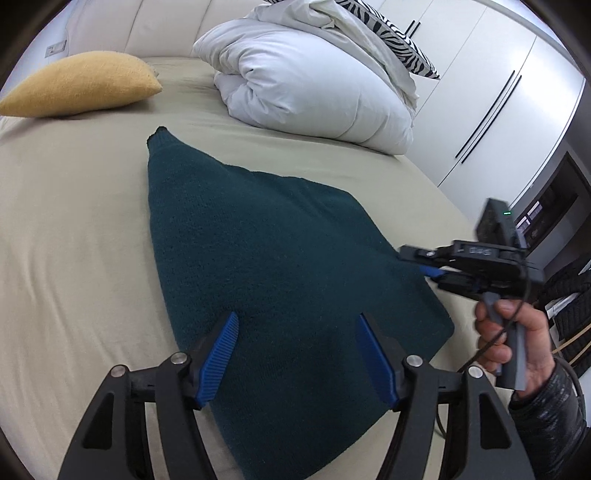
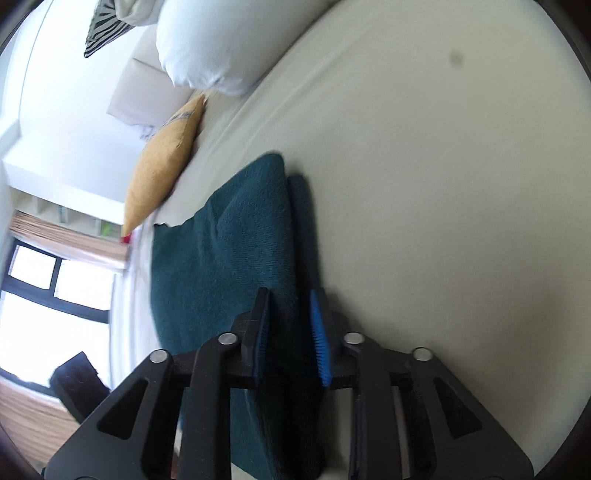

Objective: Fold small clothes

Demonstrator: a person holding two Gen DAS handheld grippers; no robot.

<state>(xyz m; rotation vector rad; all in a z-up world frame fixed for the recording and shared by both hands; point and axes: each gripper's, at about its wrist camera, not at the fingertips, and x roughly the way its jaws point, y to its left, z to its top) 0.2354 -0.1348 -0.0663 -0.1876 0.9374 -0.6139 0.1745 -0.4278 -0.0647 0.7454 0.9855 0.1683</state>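
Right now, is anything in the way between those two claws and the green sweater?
Nothing visible. The left gripper hangs open right above the green sweater with only air between. The right gripper is already at its edge, the fabric between its jaws.

We're in a home bedroom here: a bed under a beige sheet, a yellow cushion and a rolled white duvet lying well beyond the fingers, a padded headboard behind them, tall white wardrobe doors off to the side, and a bright window.
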